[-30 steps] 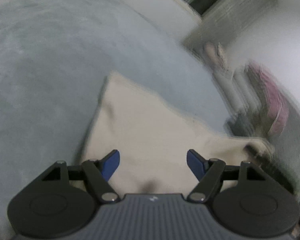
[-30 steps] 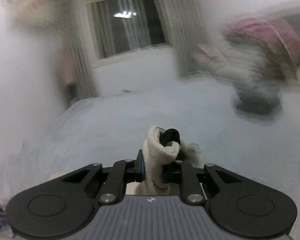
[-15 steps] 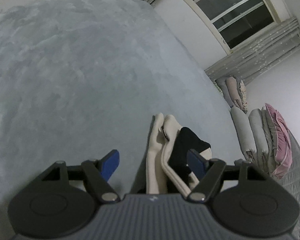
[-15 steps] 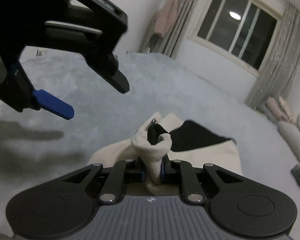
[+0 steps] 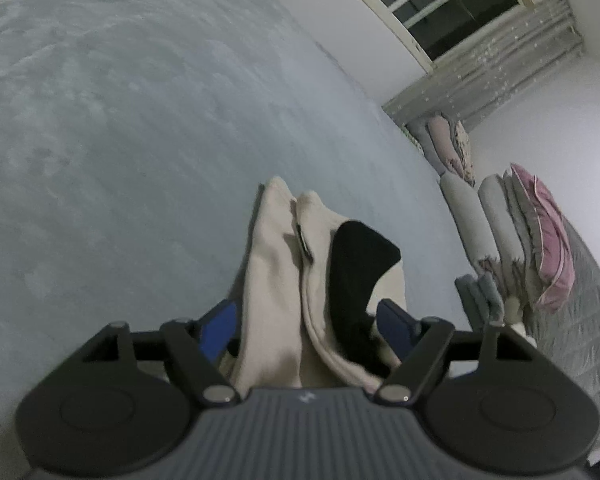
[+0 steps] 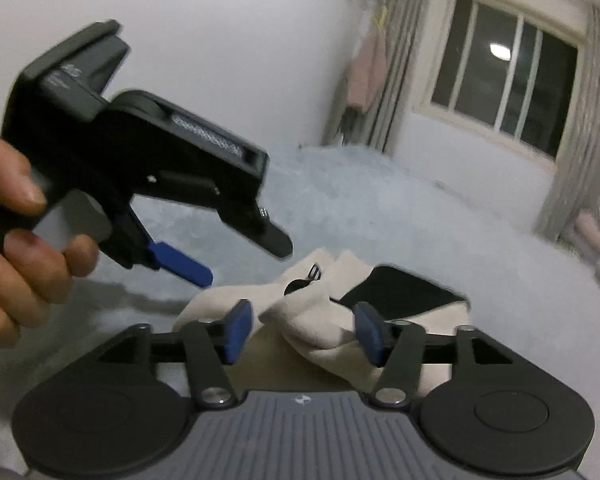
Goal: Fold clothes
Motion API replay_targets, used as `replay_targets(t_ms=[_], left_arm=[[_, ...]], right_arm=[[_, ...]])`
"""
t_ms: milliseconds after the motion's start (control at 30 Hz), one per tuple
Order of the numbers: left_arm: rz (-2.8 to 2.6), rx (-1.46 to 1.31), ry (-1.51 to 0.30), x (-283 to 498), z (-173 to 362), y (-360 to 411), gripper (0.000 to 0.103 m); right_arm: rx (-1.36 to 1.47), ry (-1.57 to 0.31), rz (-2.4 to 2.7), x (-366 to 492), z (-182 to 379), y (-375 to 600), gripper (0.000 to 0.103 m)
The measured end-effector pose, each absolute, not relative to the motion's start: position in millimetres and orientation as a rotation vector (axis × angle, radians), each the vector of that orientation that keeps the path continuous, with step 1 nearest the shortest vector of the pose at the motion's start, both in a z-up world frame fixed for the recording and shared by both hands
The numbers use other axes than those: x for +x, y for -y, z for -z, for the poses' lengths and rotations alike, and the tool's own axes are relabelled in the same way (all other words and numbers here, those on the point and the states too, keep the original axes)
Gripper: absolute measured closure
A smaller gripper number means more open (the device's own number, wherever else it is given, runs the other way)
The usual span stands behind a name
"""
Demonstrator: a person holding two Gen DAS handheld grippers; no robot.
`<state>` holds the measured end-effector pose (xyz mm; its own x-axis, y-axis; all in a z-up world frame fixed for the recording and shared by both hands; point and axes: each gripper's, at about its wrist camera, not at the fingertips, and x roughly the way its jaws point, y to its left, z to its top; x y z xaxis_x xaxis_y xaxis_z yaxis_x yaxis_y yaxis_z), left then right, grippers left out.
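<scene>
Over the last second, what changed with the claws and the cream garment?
The right claw was pinching a fold of the cream garment; its jaws are now opening, the fold loose between them. The left claw stayed open over the garment, which remains on the blue-grey bed.

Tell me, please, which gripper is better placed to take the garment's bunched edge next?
Probably the right. The right gripper has that fold of the garment between its opening jaws, unpressed. The left gripper hangs open above the bed.
</scene>
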<state>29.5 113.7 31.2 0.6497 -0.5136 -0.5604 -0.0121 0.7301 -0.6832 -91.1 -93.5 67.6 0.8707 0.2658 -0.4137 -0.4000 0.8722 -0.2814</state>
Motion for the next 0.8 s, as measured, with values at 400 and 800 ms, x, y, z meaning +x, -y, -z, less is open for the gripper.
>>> replay_targets(t_ms=[400,800], left_arm=[[0.289,-0.744,-0.804,28,-35,-127,0.025],[0.245,-0.743,-0.799,29,-36,-140,0.025]], right_arm=[[-0.390,-0.394,-0.290,-65,-56,83,0.094],[-0.340,-0.395,-0.375,-87,-41,48,0.094]])
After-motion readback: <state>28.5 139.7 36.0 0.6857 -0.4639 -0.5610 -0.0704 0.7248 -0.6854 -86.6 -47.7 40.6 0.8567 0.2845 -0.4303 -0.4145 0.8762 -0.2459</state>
